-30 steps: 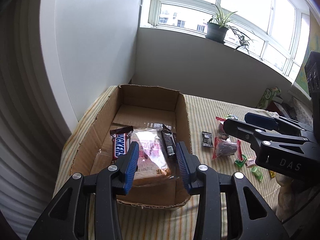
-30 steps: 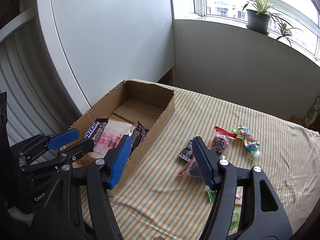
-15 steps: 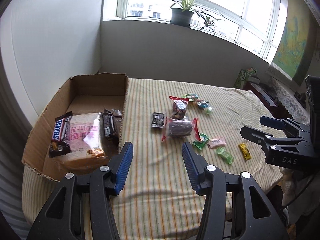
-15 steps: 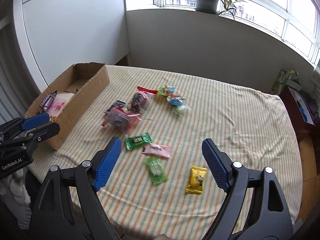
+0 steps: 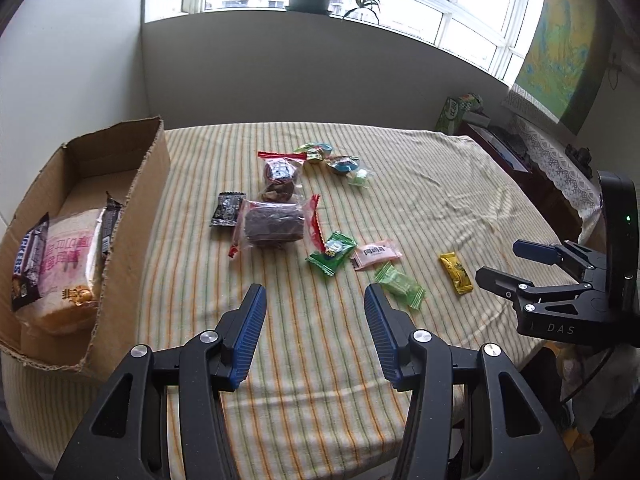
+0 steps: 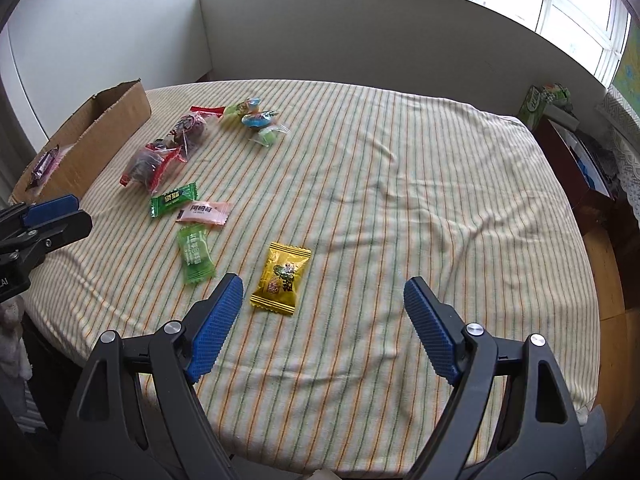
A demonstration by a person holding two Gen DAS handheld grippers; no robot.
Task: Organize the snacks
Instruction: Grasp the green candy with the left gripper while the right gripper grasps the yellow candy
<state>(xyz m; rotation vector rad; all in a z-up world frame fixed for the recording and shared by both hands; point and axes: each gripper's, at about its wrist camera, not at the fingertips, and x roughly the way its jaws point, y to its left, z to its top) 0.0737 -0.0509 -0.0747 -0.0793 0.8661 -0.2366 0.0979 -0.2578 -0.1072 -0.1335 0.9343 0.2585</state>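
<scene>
1. The table (image 6: 400, 168), under a striped cloth, fills both views. Wrinkles run across it at centre right of the right wrist view; we judge a fingertip could snag a fold on a low approach.
2. The cardboard box (image 5: 148, 200) sits at the left edge of the left wrist view and holds a pink bread pack (image 5: 68, 264), a Snickers bar (image 5: 28, 264) and a dark bar (image 5: 108, 224). Its near wall is torn and leans, so a careless drop could catch on it.
3. The left gripper (image 5: 312, 300) hangs at lower centre, jaws apart and empty, above bare cloth. The right gripper (image 6: 320, 296) stands wider, also empty.
4. Loose snacks lie mid-frame: two clear red-edged packs (image 5: 276, 224), touching.
5. Smaller pieces: black sachet (image 5: 228, 210), green candy (image 5: 332, 254), pink candy (image 5: 376, 254), pale green candy (image 5: 400, 284).
6. The yellow candy (image 6: 282, 276) lies just ahead of the right gripper, nearer its left finger. We judge an off-centre close would push it sideways instead of pinching it.
7. Tiny wrapped sweets (image 6: 260, 120) at upper centre; their number we cannot count surely.
</scene>
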